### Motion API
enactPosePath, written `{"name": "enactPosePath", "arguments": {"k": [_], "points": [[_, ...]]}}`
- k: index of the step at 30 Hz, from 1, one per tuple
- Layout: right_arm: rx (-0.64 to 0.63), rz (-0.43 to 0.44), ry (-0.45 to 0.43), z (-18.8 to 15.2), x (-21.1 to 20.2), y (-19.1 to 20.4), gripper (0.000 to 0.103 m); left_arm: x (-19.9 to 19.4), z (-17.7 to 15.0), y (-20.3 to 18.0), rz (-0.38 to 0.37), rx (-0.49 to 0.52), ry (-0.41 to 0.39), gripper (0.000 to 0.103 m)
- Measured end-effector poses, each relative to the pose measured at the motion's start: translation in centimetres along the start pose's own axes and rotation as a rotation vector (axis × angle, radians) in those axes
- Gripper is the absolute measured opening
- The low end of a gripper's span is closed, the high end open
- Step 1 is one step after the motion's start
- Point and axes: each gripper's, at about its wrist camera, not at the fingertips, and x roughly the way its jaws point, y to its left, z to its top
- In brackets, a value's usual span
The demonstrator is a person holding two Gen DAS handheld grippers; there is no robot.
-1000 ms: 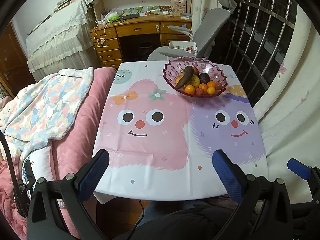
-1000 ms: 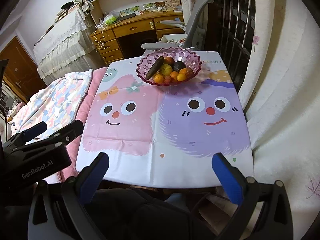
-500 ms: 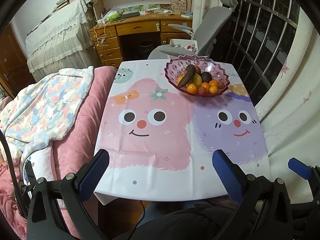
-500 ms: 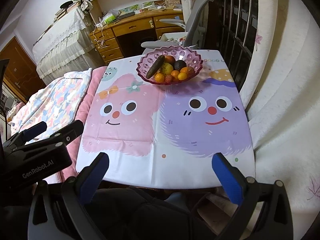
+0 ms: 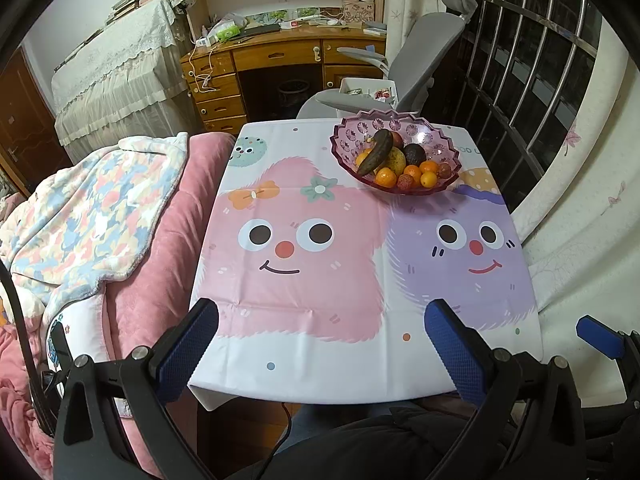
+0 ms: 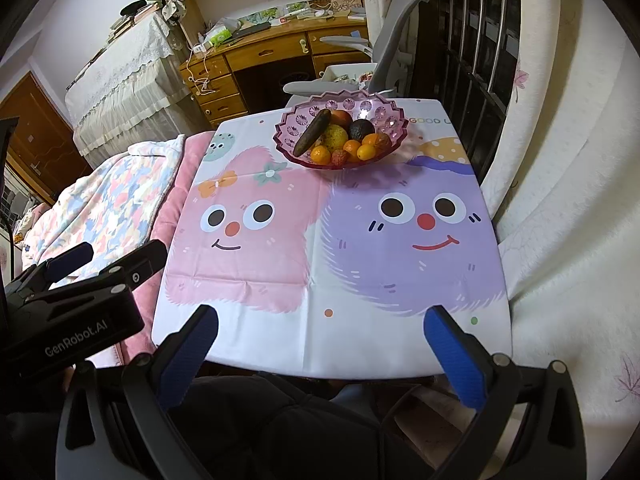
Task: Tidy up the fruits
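Pink bowl (image 5: 396, 152) at the far right of the counter (image 5: 360, 352), heaped with oranges (image 5: 386, 177), a dark banana (image 5: 376, 152), an avocado (image 5: 414, 153). Left claw (image 5: 320, 344) spread wide over the near edge, holding nothing. Pink bed (image 5: 132, 280) just beside.

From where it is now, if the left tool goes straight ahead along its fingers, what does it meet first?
Probably the tablecloth near the table's front edge, on the pink monster print. The left tool is open, holds nothing, and tilts down toward it. The fruit bowl sits far beyond; depth is uncertain.

Two black grippers, left (image 5: 320, 344) and right (image 6: 320, 344), blue textured pads, silver screws, white "GenRobot.AI" lettering, possibly dark trousers below
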Motion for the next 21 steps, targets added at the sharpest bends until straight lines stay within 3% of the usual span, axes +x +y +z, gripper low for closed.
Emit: {"name": "enactPosePath", "arguments": {"k": [21], "points": [[0.002,0.000,0.002,0.26,0.00,0.05,0.103,0.26,0.37,0.47,-0.004,0.001,-0.003,0.102]]}}
